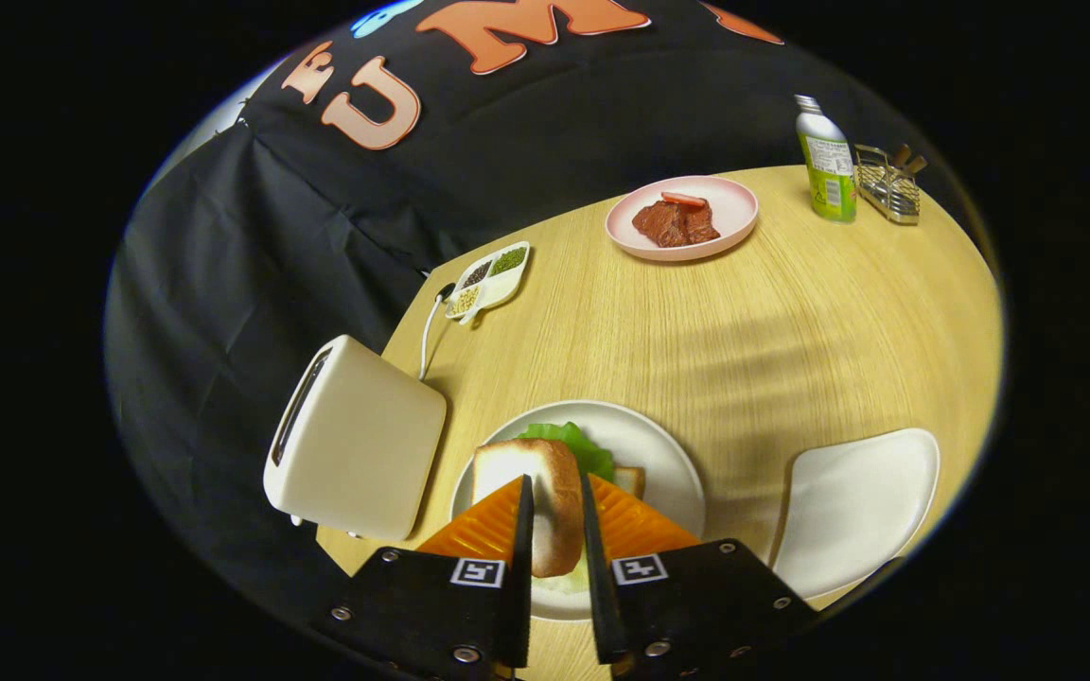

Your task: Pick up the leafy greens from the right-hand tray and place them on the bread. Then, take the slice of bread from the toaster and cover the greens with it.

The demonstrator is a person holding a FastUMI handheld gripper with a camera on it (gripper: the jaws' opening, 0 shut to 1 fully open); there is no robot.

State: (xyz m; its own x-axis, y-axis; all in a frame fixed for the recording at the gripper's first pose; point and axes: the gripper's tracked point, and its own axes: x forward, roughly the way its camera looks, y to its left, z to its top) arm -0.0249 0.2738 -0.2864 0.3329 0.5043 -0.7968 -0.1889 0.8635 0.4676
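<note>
Jaws grip a bread slice on edge, directly above the greens on the plate, toaster alongside.

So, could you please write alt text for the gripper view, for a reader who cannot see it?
The gripper holds a slice of bread upright between its fingers, above a white plate with leafy greens on another slice. A cream toaster stands beside the plate on the wooden table.
</note>
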